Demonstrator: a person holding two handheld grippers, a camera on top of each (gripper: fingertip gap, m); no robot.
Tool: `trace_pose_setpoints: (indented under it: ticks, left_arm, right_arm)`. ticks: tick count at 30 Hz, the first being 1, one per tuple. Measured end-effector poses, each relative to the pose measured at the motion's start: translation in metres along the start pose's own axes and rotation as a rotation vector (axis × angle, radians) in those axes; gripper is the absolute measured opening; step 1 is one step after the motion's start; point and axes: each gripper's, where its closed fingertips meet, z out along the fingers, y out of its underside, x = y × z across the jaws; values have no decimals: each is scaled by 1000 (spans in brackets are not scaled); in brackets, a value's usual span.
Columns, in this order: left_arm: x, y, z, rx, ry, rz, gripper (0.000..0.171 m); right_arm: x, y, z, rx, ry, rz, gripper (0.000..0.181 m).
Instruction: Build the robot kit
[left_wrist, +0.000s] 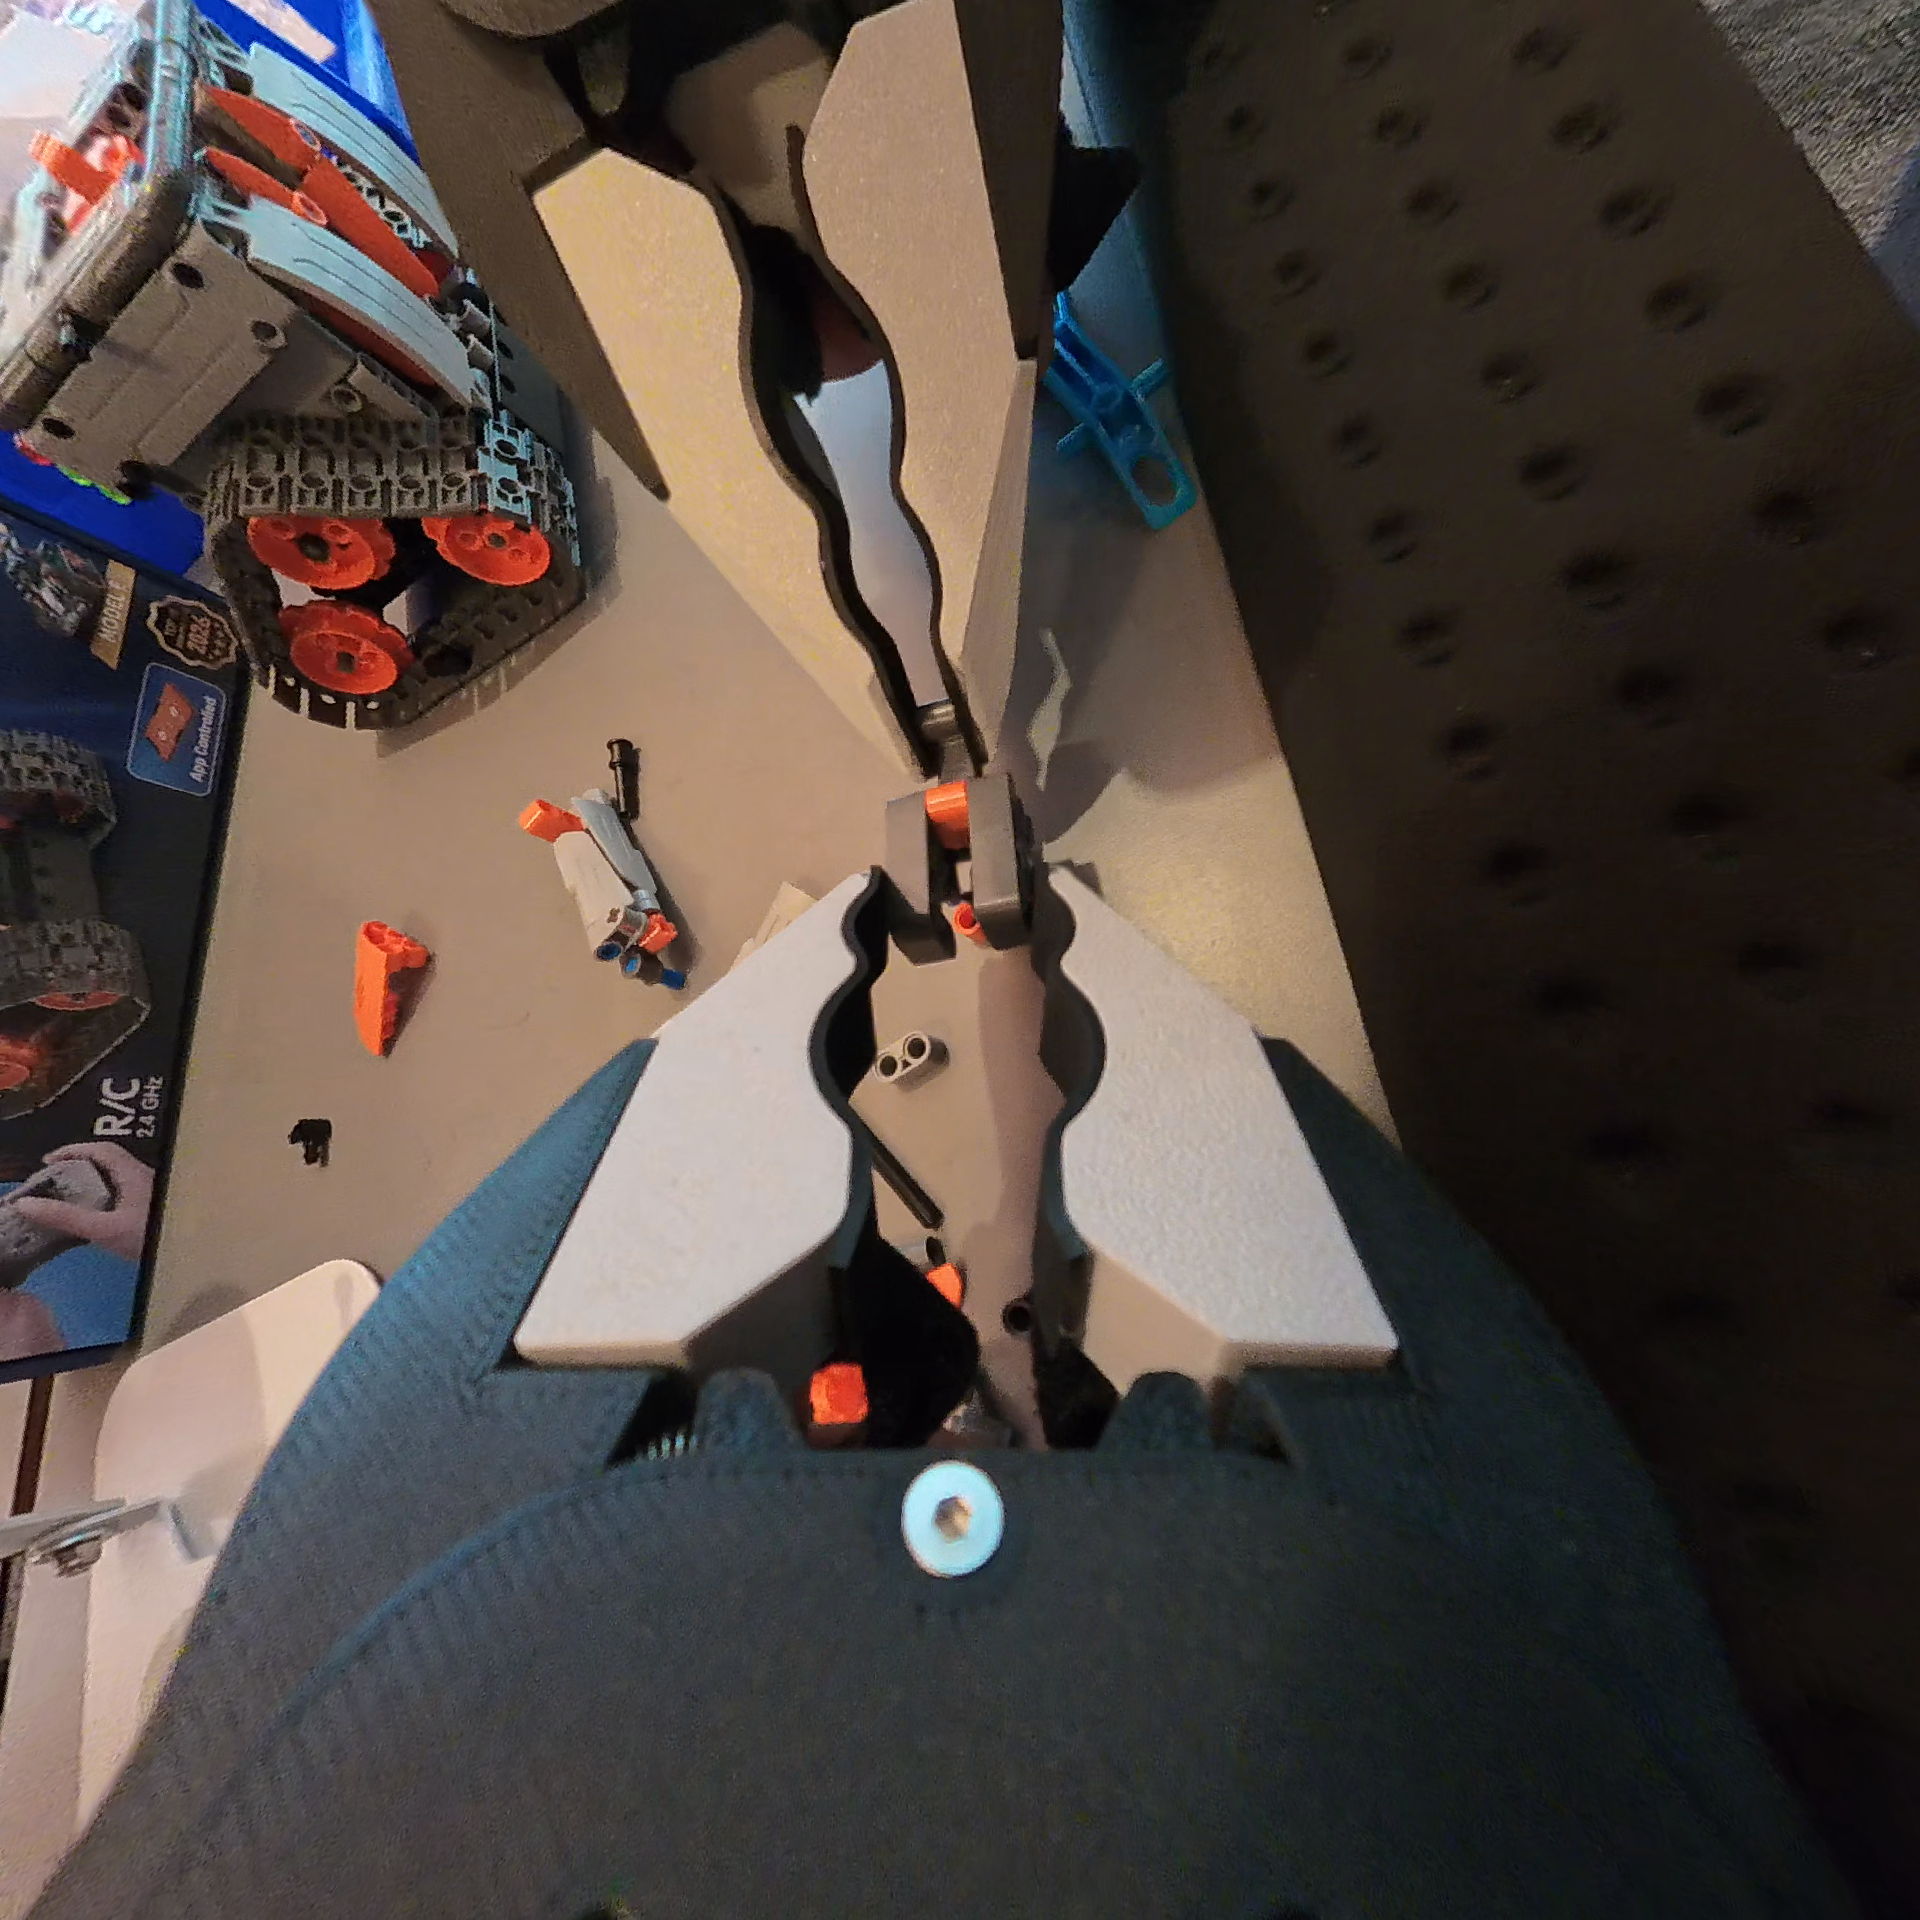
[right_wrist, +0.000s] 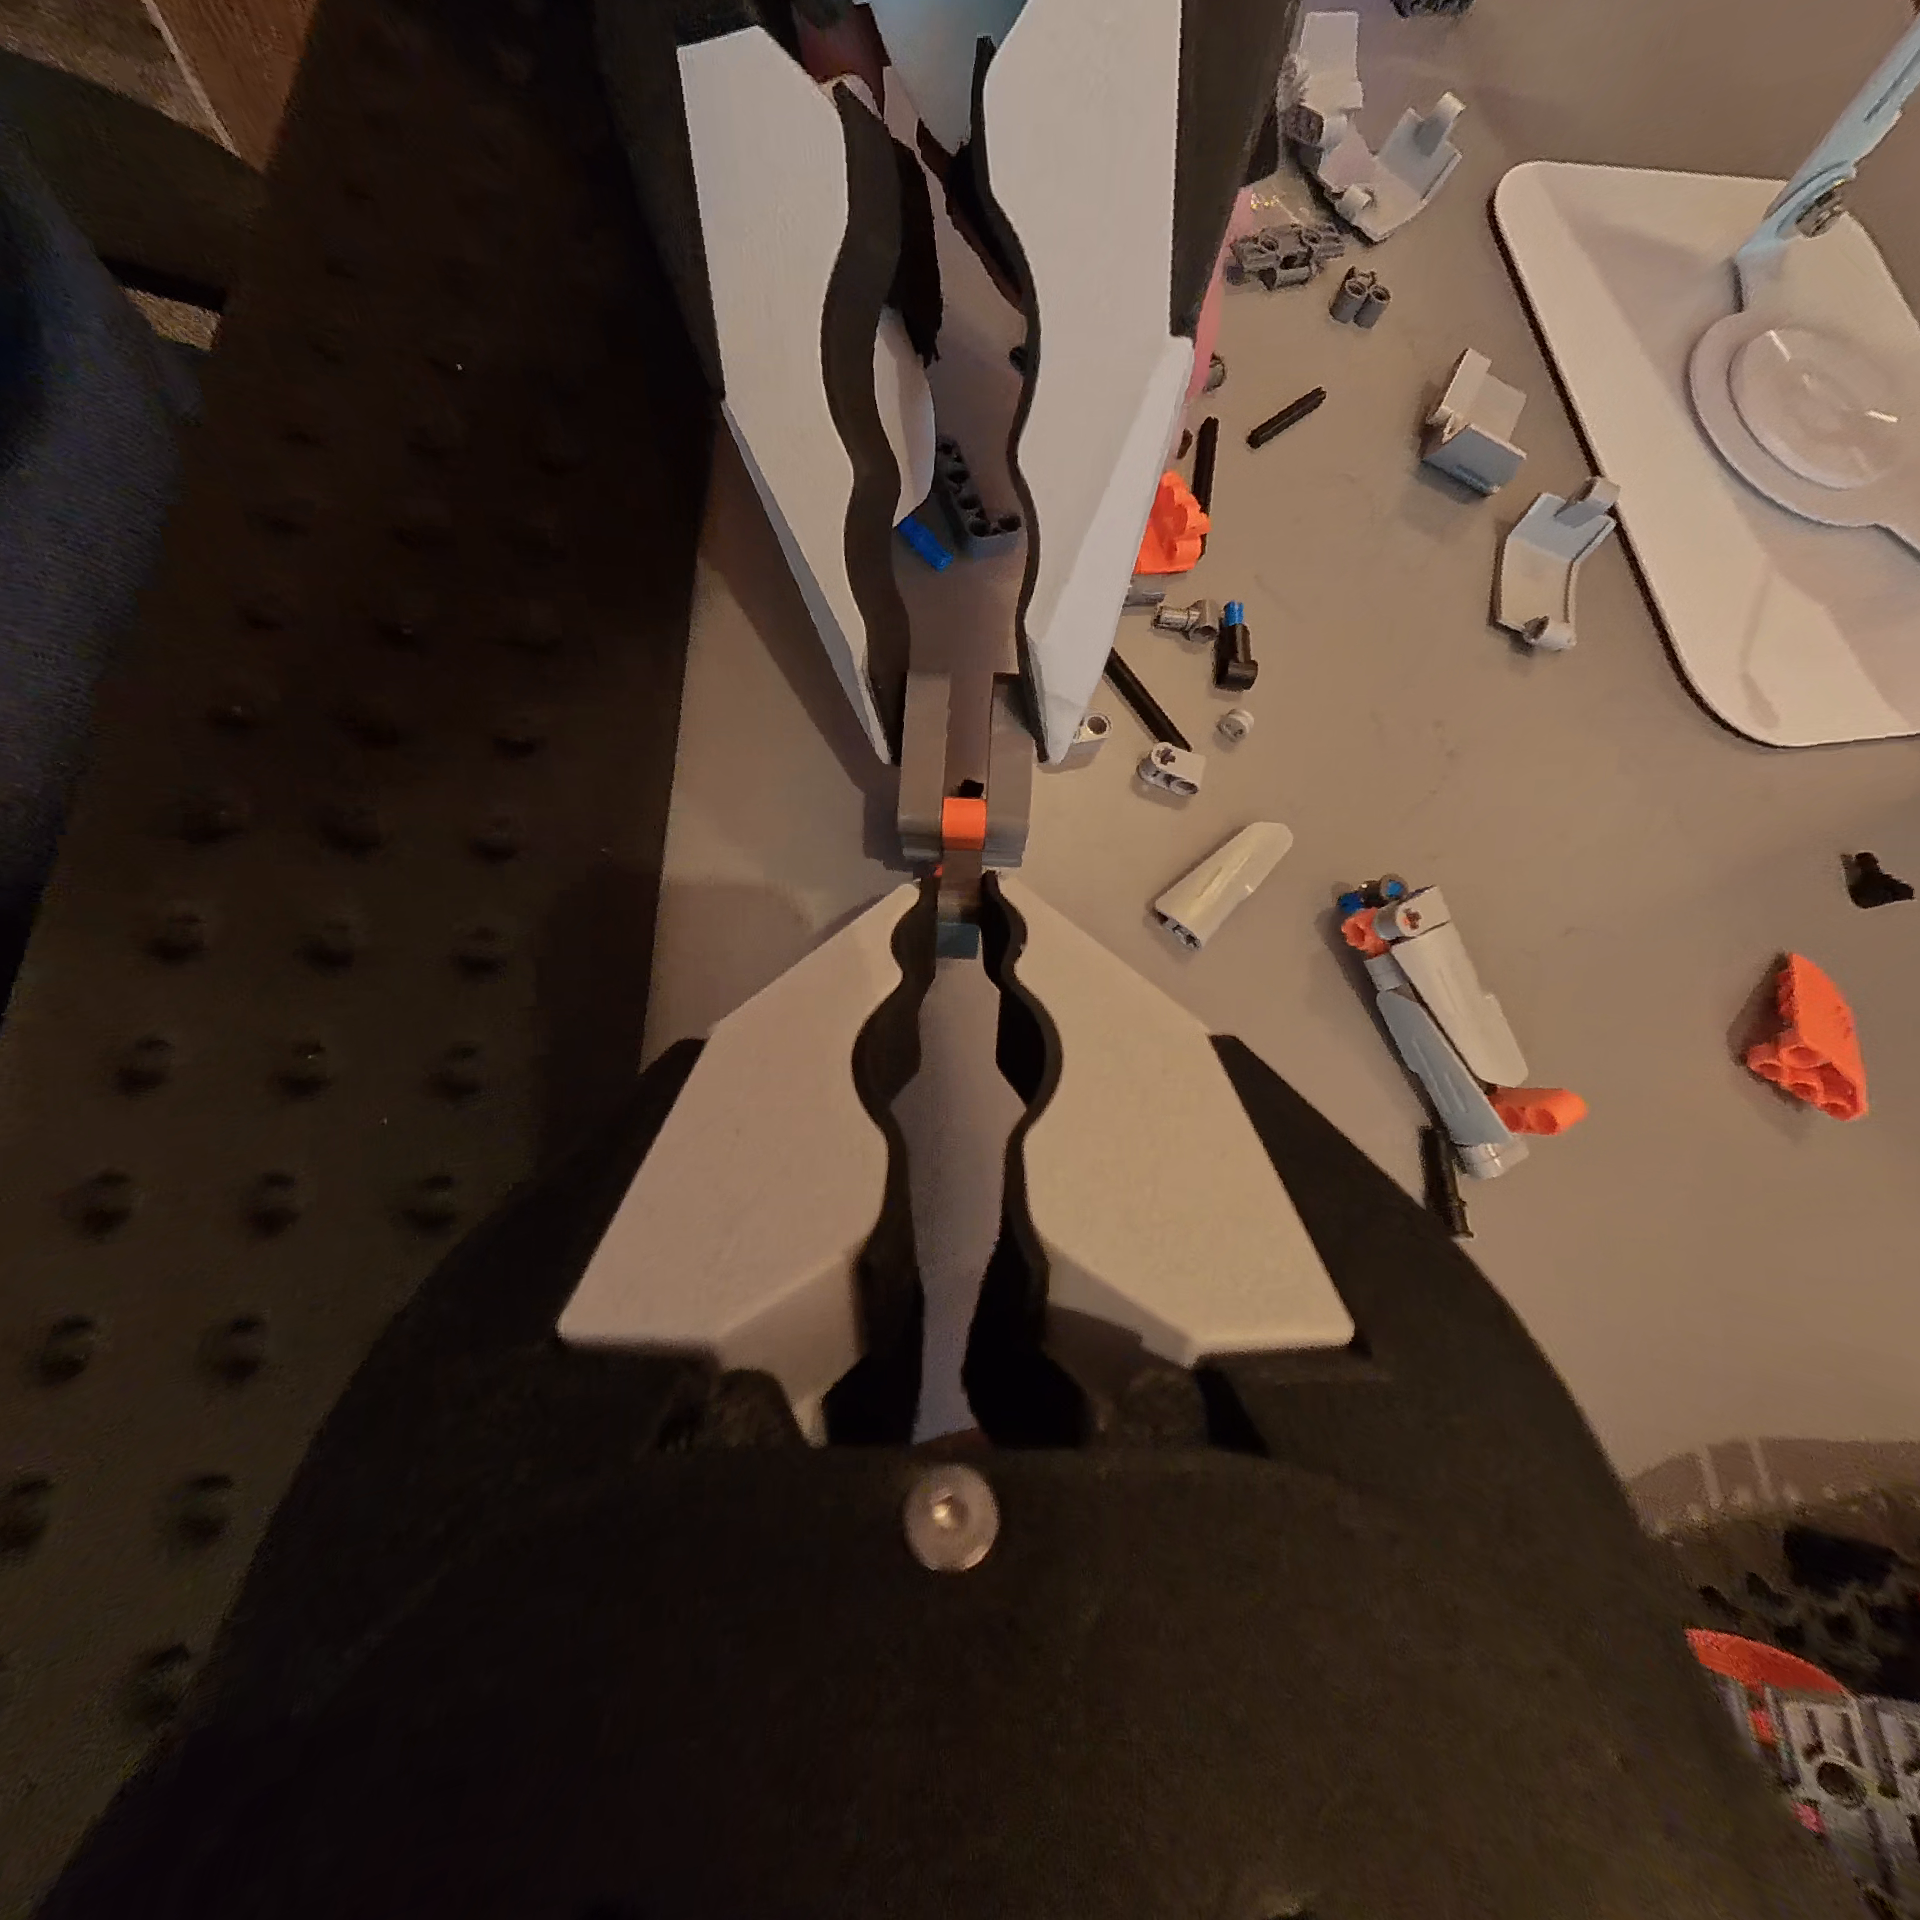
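Small dark grey plastic brick assembly with an orange pin (left_wrist: 961, 862) sat mid-frame above the grey table (left_wrist: 727, 644), pinched from both ends. Left claw (left_wrist: 961, 914) was clamped on its lower end; right claw (right_wrist: 958, 909) gripped the opposite end, wavy black pads pressed in. Tracked grey-and-orange brick vehicle (left_wrist: 312, 416) stood upper left. Loose orange wedge brick (right_wrist: 1808, 1039) lay right of centre. Dark dimpled mat (left_wrist: 1558, 727) ran down the right of the frame.

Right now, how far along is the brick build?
Done: tracked vehicle stands largely assembled. In hand: left gripper and right gripper both clamp one small grey-and-orange assembly between them. Left: loose parts, like the orange wedge and grey sub-assembly, lie unattached.
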Motion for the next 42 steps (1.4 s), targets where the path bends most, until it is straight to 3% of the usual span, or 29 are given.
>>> trace_pose_setpoints:
  ticks: [14,34,42]
  left_arm:
    - [-1,3,-1,16,52,-114,25]
    - [-5,7,2,10,45,-149,27]
    - [3,5,6,1,66,-112,27]
  right_arm:
    - [1,-3,5,40,-56,91,5]
    - [8,0,-1,64,-101,168,6]
    - [0,4,0,26,-73,101,5]
